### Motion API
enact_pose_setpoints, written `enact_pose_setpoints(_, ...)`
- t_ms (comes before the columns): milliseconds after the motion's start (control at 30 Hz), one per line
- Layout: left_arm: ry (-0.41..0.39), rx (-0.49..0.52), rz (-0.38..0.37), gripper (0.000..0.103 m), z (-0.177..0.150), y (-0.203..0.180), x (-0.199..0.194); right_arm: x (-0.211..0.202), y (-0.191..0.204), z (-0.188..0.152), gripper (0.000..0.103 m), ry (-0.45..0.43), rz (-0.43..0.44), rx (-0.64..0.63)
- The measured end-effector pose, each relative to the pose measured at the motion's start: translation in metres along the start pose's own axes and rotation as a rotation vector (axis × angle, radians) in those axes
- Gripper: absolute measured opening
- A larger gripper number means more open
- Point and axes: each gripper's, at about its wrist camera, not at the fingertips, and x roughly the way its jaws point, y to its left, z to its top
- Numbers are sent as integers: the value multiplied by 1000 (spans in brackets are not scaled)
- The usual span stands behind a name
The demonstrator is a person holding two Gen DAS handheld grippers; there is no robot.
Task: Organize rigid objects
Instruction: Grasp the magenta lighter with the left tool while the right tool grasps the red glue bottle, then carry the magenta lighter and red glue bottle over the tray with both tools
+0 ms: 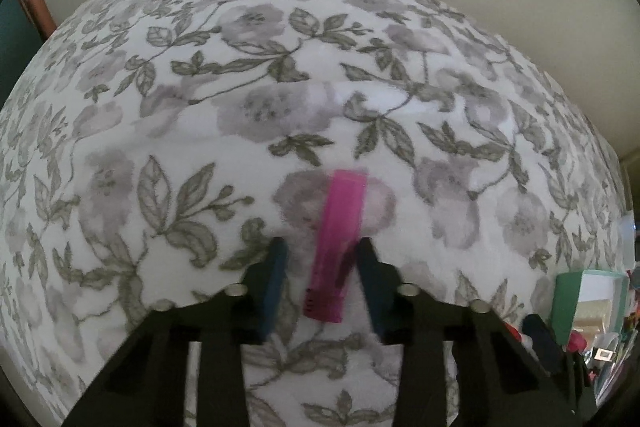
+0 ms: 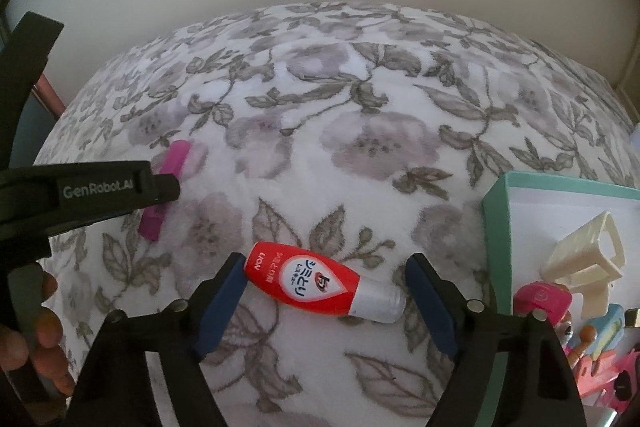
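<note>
Two views, both over a plush fleece blanket, white with grey flowers and olive leaves.

Left wrist view, lower centre: the left gripper stands narrow, with dark blue pads on black fingers. A flat magenta bar, translucent plastic with square ends, lies lengthwise between the pads. The pad on the frame's left is clear of it; the other sits at the bar's edge. No squeeze shows. Lower right edge: a corner of a mint-green box, blurred.

Right wrist view, left edge: a hand wraps the left tool's handle. Its black finger crosses over the magenta bar. Lower centre: the right gripper gapes wide. A small red bottle lies on its side between the pads, glossy and tapered, with a white label and a silvery cap. Its red base is just beside the left-hand pad; the cap is apart from the other. Right: the mint-green box, rigid-walled, holds a cream plastic frame piece and jumbled pink and orange trinkets.
</note>
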Motion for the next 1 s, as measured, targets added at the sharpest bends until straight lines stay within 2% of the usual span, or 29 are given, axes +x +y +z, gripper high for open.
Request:
enact_pose_setpoints(33,1,-1,-12,22,0,-2,0,0,0,0,79,0,-3,0)
enact_pose_setpoints(67,3,-1,-20,21,1,-4,2,-1,-1,0,78,0,-2,2)
enact_pose_setpoints(367,-11,0,-43,20,4,-13,-5,-6,-5,-2,78,10,10,14)
enact_pose_setpoints(667,-66,-2,-48,20,1,-13,-43,-29,-12,-1,78,-12,18,28)
enact_pose_setpoints(1000,-131,44,-28,20,-18,-31,-92,-80,-29,-3,78,-64,24,51)
